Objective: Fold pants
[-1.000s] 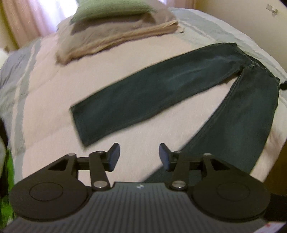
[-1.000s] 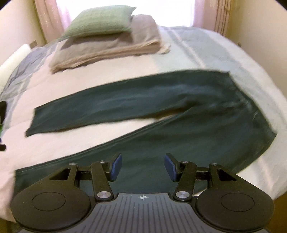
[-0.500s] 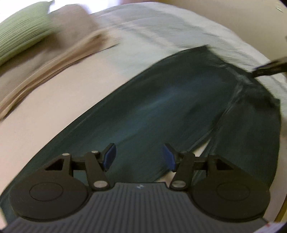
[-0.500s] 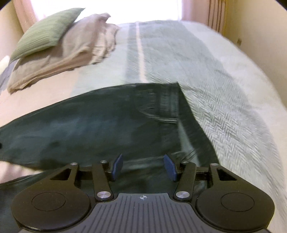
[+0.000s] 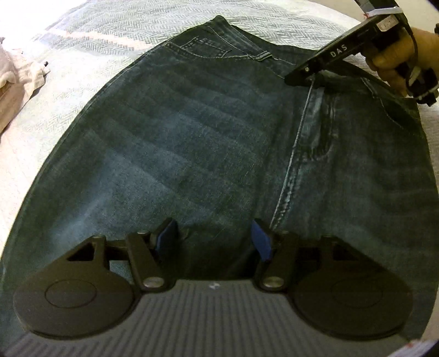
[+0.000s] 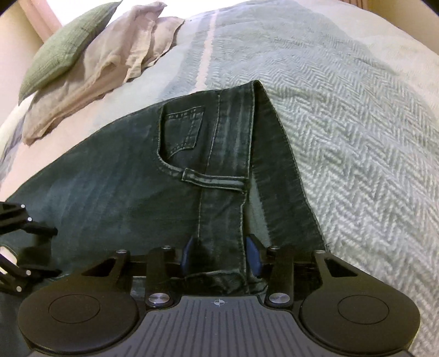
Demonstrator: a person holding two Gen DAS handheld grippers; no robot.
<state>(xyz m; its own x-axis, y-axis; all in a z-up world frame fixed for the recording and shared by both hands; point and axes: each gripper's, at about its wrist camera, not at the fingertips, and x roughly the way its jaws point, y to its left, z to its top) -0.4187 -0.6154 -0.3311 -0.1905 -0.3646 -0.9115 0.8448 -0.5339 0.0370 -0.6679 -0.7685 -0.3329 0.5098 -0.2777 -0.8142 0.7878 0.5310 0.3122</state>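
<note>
A: Dark blue jeans (image 5: 208,131) spread flat across a pale herringbone bedspread (image 5: 115,24), filling most of the left wrist frame; waistband (image 6: 233,131) toward the upper centre, fly seam running down the right half.

B: And the left gripper (image 5: 214,236)?

A: Low in the frame, poised over the denim near the crotch seam, jaws spreading, blue pads (image 5: 260,241) apart; cloth below them, nothing pinched.

B: Right gripper (image 6: 219,252)?

A: Bottom centre of the right wrist frame, jaws closing around a lifted strip of waistband by the belt loop (image 6: 214,178); denim between the pads, which look to be pressing it. Seen also at upper right of the left wrist frame, held by a hand (image 5: 397,57).

B: Anything else in shot?

A: Green pillow (image 6: 65,52) atop a beige pillow (image 6: 115,66), upper left of the right wrist frame, well apart from the jeans.
</note>
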